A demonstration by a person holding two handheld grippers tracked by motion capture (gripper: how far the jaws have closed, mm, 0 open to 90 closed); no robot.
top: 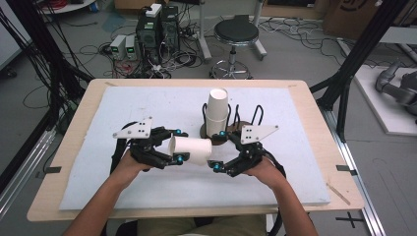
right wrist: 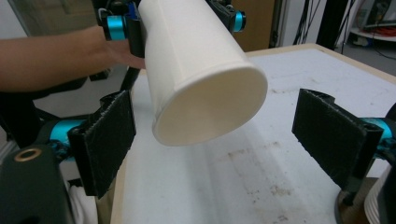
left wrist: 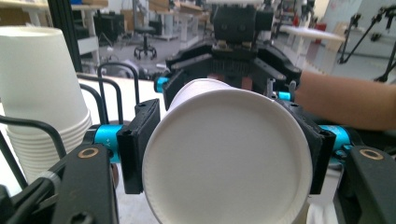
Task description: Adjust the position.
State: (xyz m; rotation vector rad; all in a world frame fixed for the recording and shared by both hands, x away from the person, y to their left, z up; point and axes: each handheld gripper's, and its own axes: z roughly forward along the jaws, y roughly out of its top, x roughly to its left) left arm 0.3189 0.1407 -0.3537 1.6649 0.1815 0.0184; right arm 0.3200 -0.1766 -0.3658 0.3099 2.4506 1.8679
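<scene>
A white paper cup [top: 193,150] lies on its side in the air above the mat, between my two grippers. My left gripper [top: 179,145] is shut on it, and in the left gripper view its black pads [left wrist: 137,144] press on both sides of the cup [left wrist: 229,163], whose round end faces that camera. My right gripper [top: 217,149] faces the cup's other end. In the right gripper view it [right wrist: 219,140] stands open, its pads [right wrist: 107,140] wide apart on either side of the cup's end [right wrist: 205,93] without touching it.
A stack of white cups [top: 217,110] stands in a black wire holder [top: 257,115] just behind the right gripper. A white mat [top: 147,103] covers the wooden table [top: 314,113]. A stool [top: 236,33] and electronics [top: 157,29] stand on the floor beyond.
</scene>
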